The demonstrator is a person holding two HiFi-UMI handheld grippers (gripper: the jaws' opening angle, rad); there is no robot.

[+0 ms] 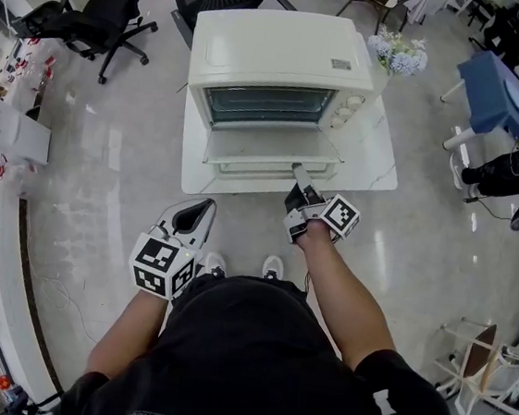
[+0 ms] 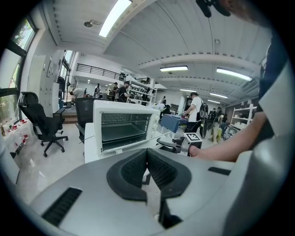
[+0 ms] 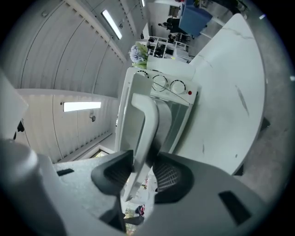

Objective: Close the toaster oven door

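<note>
- The left gripper [image 2: 147, 156] is held low by the person's body, well short of the tabletop [image 1: 376, 164], jaws together on nothing
- The toaster oven [image 1: 276, 60] sits mid-tabletop, its door [image 1: 266, 147] swung down and open toward the person
- The door looks stiff and light on its bottom hinge; take it by the smooth, probably slippery handle [image 3: 145, 122] along its free edge
- The right gripper [image 3: 143, 162] is clamped across that handle
</note>
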